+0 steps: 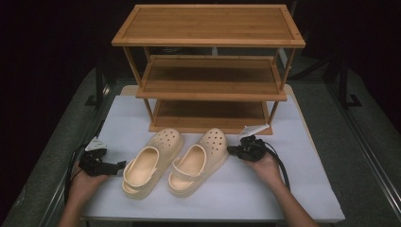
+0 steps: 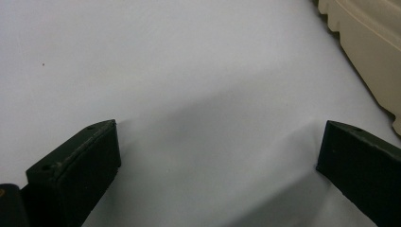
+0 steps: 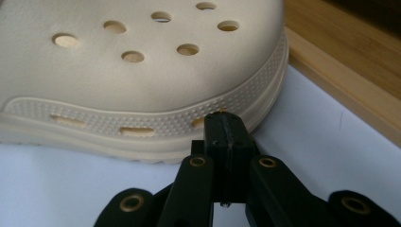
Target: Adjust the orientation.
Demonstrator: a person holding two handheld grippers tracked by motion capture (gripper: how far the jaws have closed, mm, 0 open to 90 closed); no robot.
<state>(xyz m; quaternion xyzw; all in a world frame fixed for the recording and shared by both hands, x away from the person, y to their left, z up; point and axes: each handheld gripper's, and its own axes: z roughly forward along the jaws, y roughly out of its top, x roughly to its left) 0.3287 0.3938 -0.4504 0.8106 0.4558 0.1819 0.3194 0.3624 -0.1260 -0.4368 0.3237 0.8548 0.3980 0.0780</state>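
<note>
Cream clogs (image 1: 176,161) sat near table's (image 1: 302,189) rear edge, ungrabbed. Left gripper (image 2: 217,156) jaws open; right gripper (image 3: 226,124) jaws closed, tip at right clog's sole. Next: prob. open, grip rim.

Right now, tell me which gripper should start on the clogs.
Probably left. The left gripper stands open beside the left clog, with jaws wide apart. The right gripper is shut, tips pressed against the right clog, and must open first.

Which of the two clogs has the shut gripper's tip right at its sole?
The right-hand clog, the one nearer the right gripper: its closed jaws meet that clog's ribbed sole edge by the toe. The left-hand clog only has the open left gripper beside it.
</note>
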